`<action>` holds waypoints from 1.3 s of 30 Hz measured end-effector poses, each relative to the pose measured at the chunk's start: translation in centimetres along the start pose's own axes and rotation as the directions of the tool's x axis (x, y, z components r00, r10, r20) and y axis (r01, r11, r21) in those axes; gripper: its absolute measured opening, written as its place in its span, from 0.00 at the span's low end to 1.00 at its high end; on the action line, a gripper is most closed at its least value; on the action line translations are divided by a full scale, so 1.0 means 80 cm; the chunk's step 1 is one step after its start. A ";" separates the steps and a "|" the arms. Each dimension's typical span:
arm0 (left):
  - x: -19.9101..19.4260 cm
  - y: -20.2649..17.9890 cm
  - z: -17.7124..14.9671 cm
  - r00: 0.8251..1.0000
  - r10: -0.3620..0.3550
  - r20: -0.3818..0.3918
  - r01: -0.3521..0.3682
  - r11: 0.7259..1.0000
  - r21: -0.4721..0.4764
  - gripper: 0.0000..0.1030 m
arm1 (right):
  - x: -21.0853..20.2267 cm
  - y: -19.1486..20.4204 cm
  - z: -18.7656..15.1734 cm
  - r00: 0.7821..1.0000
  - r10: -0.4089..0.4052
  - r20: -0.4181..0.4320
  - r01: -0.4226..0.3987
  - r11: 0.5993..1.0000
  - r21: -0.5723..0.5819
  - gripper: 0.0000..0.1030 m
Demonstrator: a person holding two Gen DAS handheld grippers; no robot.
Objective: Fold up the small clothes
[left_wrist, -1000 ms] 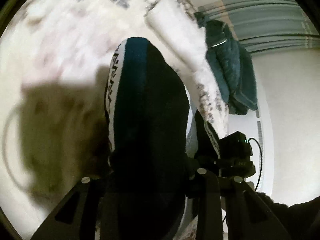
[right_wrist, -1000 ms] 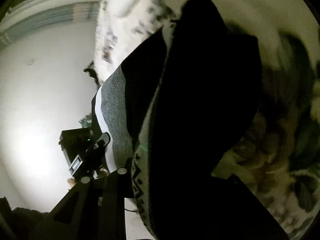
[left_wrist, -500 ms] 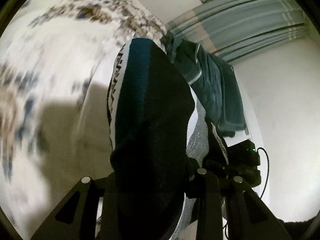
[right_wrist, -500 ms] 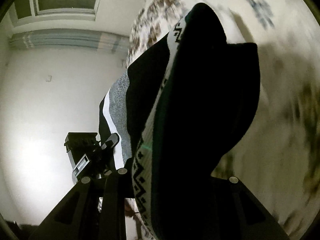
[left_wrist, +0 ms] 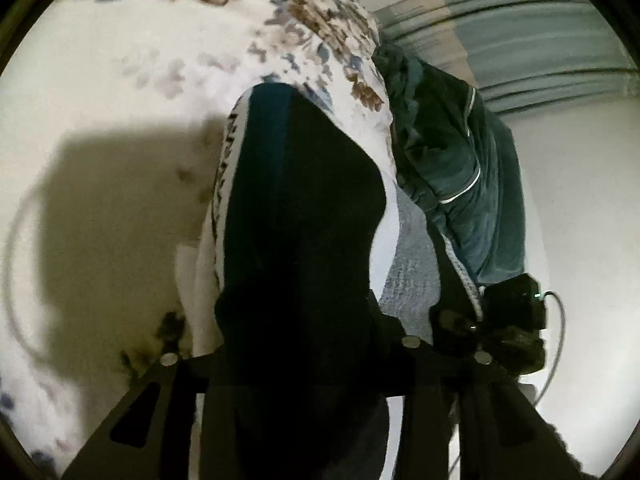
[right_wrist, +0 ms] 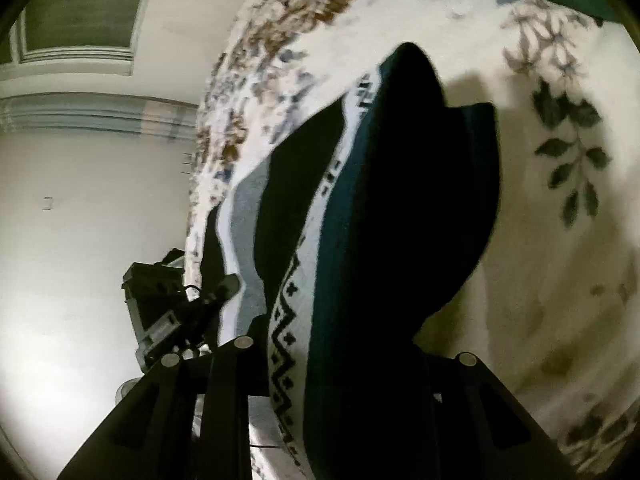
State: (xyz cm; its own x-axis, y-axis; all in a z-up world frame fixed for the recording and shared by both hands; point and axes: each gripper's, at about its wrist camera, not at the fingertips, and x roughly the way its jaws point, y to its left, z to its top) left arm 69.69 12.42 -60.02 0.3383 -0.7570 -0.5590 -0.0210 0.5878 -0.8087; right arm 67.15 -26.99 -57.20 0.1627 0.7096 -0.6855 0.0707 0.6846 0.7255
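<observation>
Two grippers on one garment (left_wrist: 304,220): dark teal-black knit, white band with black zigzag pattern, grey panel with white edge. Strung between both tools, held up off a floral bedspread (left_wrist: 120,80), one end bunched over each tool's fingers. Left gripper (left_wrist: 296,312) clamped on its end; jaws just been easing wider, cloth between them, pads buried under the fold so contact not directly visible. Right gripper (right_wrist: 352,340) same story: jaws just been opening a bit, fabric between them, fingertips hidden by the drape, grip judged from the cloth hanging off the tool. Blocks most of both views; little visible straight ahead past the fold. Hard shadow (left_wrist: 120,200) of tool and cloth on the bedspread under the left side. Separate teal cloth (left_wrist: 460,168) with a thin pale trim heaped at the bed edge, just beyond the grey panel, apart from the held piece; touching or not, cannot tell. From the left wrist view, right gripper's body beside it low right, green light on, cable (left_wrist: 558,320) looping off it. Beyond: plain white wall (left_wrist: 580,240), grey-blue pleated curtain (left_wrist: 540,20) up top. Both tools pitched downward toward the bed, side by side, fingers roughly parallel. Edges of the bedspread blurred.
</observation>
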 end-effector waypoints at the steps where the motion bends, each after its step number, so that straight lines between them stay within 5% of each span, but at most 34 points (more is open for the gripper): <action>1: -0.005 0.001 -0.002 1.000 0.004 -0.003 -0.004 1.000 -0.007 0.41 | -0.004 -0.002 0.003 1.000 -0.006 -0.001 0.006 1.000 0.002 0.42; 6: -0.038 0.001 -0.023 0.997 0.074 0.025 -0.073 0.997 -0.028 0.54 | -0.051 -0.009 -0.021 0.986 -0.166 0.021 0.167 0.984 -0.057 0.65; 9: -0.058 -0.005 -0.041 0.987 0.149 0.067 -0.148 0.989 -0.023 0.59 | -0.083 -0.015 -0.049 0.949 -0.307 0.067 0.312 0.944 -0.104 0.80; 13: -0.079 -0.026 -0.073 0.938 0.308 0.157 -0.317 0.948 0.035 0.66 | -0.079 0.000 -0.085 0.885 -0.455 0.100 0.465 0.876 -0.128 0.80; 15: -0.082 -0.041 -0.099 0.884 0.429 0.185 -0.448 0.891 0.071 0.76 | -0.079 -0.003 -0.113 0.821 -0.559 0.117 0.571 0.808 -0.142 0.80; 17: -0.079 -0.050 -0.120 0.830 0.518 0.207 -0.544 0.833 0.099 0.88 | -0.073 -0.003 -0.130 0.784 -0.605 0.142 0.620 0.775 -0.120 0.80; 18: -0.077 -0.060 -0.138 0.785 0.576 0.227 -0.610 0.783 0.125 0.92 | -0.075 -0.002 -0.143 0.761 -0.630 0.156 0.647 0.755 -0.105 0.80; 21: -0.078 -0.079 -0.173 0.694 0.665 0.275 -0.715 0.682 0.155 0.96 | -0.077 0.013 -0.164 0.704 -0.685 0.185 0.706 0.704 -0.079 1.00; 24: -0.086 -0.103 -0.196 0.637 0.700 0.323 -0.765 0.625 0.156 0.98 | -0.092 0.052 -0.189 0.630 -0.733 0.256 0.768 0.637 -0.069 1.00; 26: -0.094 -0.124 -0.208 0.631 0.700 0.336 -0.770 0.617 0.160 0.98 | -0.109 0.084 -0.205 0.589 -0.746 0.310 0.796 0.602 -0.063 1.00; 30: -0.119 -0.170 -0.231 0.644 0.680 0.351 -0.758 0.630 0.170 0.98 | -0.149 0.140 -0.233 0.539 -0.748 0.386 0.823 0.565 -0.054 1.00; 36: -0.168 -0.253 -0.275 0.650 0.657 0.382 -0.752 0.629 0.197 0.98 | -0.220 0.215 -0.286 0.516 -0.732 0.446 0.831 0.554 -0.051 1.00; 39: -0.201 -0.298 -0.302 0.637 0.649 0.417 -0.761 0.616 0.204 0.98 | -0.260 0.254 -0.322 0.506 -0.719 0.476 0.831 0.555 -0.045 1.00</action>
State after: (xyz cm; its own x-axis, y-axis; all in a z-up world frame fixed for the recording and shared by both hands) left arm 42.00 3.70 -36.14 0.5941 0.0181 -0.8042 -0.0786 0.9963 -0.0356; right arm 39.82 -23.60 -29.78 0.5001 -0.2129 -0.8394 0.1306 0.9768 -0.1699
